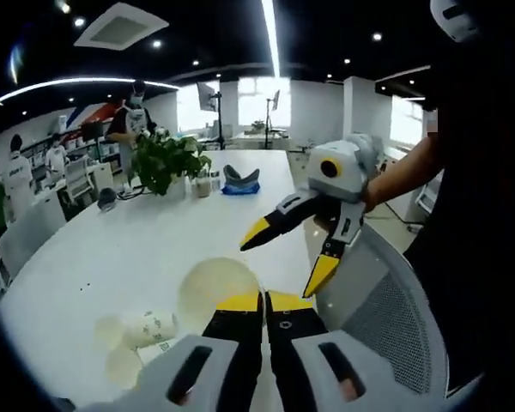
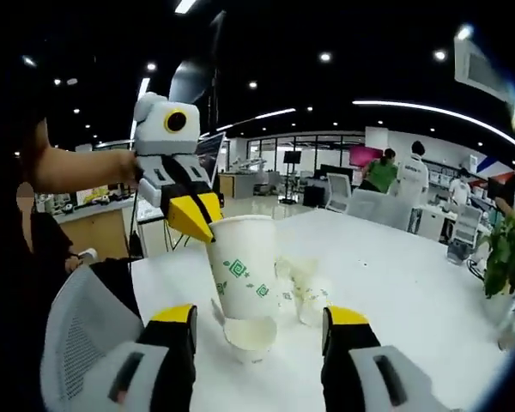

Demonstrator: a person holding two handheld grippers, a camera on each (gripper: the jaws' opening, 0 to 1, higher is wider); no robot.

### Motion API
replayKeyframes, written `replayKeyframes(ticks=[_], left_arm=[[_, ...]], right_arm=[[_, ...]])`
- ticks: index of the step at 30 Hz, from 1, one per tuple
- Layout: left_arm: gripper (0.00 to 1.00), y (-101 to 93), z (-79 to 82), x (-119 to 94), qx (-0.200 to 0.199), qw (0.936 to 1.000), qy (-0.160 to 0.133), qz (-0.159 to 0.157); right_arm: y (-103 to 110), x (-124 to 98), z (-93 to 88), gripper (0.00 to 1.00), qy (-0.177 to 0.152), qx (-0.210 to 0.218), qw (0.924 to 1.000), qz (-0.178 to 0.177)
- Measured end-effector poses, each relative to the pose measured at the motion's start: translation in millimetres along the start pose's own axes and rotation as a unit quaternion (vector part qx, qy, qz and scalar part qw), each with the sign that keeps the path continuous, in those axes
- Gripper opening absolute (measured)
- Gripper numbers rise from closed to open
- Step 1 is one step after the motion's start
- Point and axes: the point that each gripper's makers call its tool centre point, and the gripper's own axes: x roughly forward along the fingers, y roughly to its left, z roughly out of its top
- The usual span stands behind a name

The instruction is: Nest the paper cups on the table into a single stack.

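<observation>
Left gripper (image 2: pixel 193 219), fingers clamped on an upright paper cup's (image 2: pixel 243 266) rim, holds it directly above the upturned cup (image 2: pixel 250 333) on the bench (image 2: pixel 395 283); right gripper (image 2: pixel 259 322) open nearby.

left gripper (image 2: pixel 202 225) pinching rim of cup (image 2: pixel 245 266) above table (image 2: pixel 412 292) | cup (image 2: pixel 251 333) below it, 2 more behind right | right gripper (image 2: pixel 262 322) in front, potted plant (image 2: pixel 508 257) far right
</observation>
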Motion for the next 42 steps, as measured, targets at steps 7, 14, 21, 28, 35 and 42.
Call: replayKeyframes(ticks=[7,14,21,28,35,42], left_arm=[[0.00,9.9,-10.1,4.1,0.020,0.9993,0.028,0.013],[0.00,14.8,-26.2,7.9,0.043,0.9969,0.064,0.017],[0.00,12.9,-36.7,12.7,0.052,0.9953,0.081,0.011],[0.00,17.5,-54.0,21.8,0.069,0.9918,0.108,0.009],[0.00,13.8,-50.7,27.9,0.069,0.9912,0.113,0.005],[0.00,14.6,-64.3,36.0,0.075,0.9880,0.135,0.001]], right_arm=[[-8.2,-9.9,-4.1,0.74,-0.008,0.019,0.9995,-0.023],[-15.6,-17.8,-9.8,0.88,-0.013,0.035,0.9980,-0.051],[-17.8,-21.8,-18.7,0.94,-0.003,0.036,0.9973,-0.064],[-19.6,-25.7,-30.1,0.96,0.016,0.021,0.9970,-0.073],[-24.9,-33.7,-38.2,0.95,0.024,0.026,0.9956,-0.087],[-25.2,-37.7,-41.8,0.94,0.028,0.030,0.9945,-0.096]])
